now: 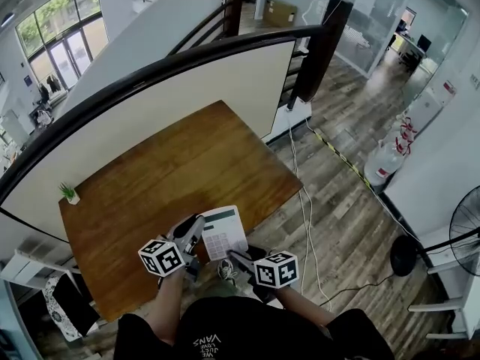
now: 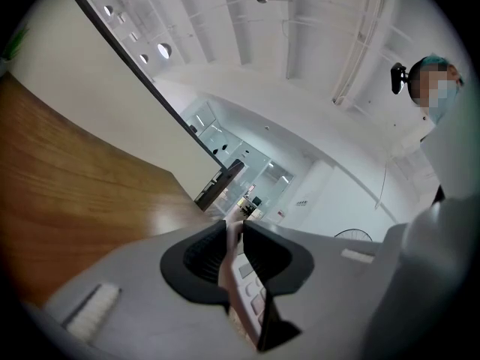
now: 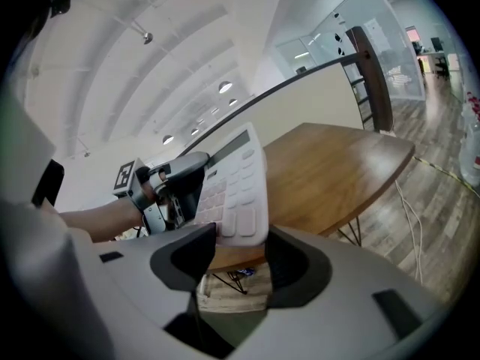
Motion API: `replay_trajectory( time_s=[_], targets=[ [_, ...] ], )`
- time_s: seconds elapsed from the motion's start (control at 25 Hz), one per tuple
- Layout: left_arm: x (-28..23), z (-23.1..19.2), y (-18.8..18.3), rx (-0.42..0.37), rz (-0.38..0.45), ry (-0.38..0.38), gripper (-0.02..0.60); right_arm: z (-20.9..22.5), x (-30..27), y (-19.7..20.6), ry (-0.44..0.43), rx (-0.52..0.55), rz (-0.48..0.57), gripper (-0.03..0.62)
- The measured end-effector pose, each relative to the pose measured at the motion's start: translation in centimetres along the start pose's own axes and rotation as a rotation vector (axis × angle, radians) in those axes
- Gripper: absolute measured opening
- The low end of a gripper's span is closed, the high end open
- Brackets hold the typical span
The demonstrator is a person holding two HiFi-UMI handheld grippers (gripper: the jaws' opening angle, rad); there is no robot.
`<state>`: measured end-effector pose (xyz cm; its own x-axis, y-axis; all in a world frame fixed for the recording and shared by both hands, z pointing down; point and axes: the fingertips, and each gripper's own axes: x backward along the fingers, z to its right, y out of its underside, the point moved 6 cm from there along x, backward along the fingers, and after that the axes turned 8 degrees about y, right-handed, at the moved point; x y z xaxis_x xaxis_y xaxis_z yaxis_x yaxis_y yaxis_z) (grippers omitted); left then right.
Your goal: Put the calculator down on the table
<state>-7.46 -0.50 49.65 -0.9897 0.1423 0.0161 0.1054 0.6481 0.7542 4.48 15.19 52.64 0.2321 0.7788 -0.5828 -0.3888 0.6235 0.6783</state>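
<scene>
A white calculator [image 1: 225,231] hangs tilted over the near right edge of the wooden table [image 1: 172,171]. My left gripper [image 1: 193,235] is shut on its left edge. In the left gripper view the calculator [image 2: 247,287] runs edge-on between the closed jaws of the left gripper [image 2: 238,238]. My right gripper [image 1: 238,259] sits just below the calculator's near right corner. In the right gripper view the keypad [image 3: 236,182] rises just beyond the right gripper [image 3: 234,257], whose jaws stand apart without clamping it. The left gripper [image 3: 176,190] shows behind it.
A small potted plant [image 1: 69,193] stands at the table's far left corner. A black handrail [image 1: 187,55] on a white wall borders the table's far side. Cables [image 1: 307,201] lie on the wood floor to the right, with water bottles [image 1: 386,160] and a fan [image 1: 465,231] beyond.
</scene>
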Motion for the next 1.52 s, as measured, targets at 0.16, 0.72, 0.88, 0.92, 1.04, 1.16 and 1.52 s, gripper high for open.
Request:
replay_trajectory(
  time_s=[0.16,0.72,0.88,0.92,1.04,1.16,1.52],
  targets=[
    [-3.2,-2.7,-2.0,0.002,0.002,0.002,0.061,2.2,-2.4,-3.4,0.004,0.004,-0.010,0.206],
    [-6.3,-10.7,-7.1,0.033,0.042,-0.072,0.061,4.7,-11.0,-10.5,-0.041,0.030,-0.099,0.206],
    [-6.4,-12.5,-8.1,0.040,0.081,-0.118,0.061,5.1,-13.2,-12.2,-0.075,0.059,-0.135,0.206],
    [-6.5,-13.0,-8.3,0.040,0.090,-0.129,0.061,5.3,-13.7,-12.7,-0.083,0.069,-0.146,0.206],
    [-6.7,-14.4,-8.9,0.041,0.111,-0.172,0.061,5.9,-15.5,-14.0,-0.116,0.095,-0.183,0.206],
    [-7.1,-16.0,-9.3,0.052,0.142,-0.232,0.061,6.7,-17.3,-15.6,-0.154,0.125,-0.231,0.206],
    [-9.0,-21.6,-11.6,0.055,0.208,-0.359,0.061,9.1,-23.8,-20.6,-0.234,0.203,-0.301,0.206]
  ],
)
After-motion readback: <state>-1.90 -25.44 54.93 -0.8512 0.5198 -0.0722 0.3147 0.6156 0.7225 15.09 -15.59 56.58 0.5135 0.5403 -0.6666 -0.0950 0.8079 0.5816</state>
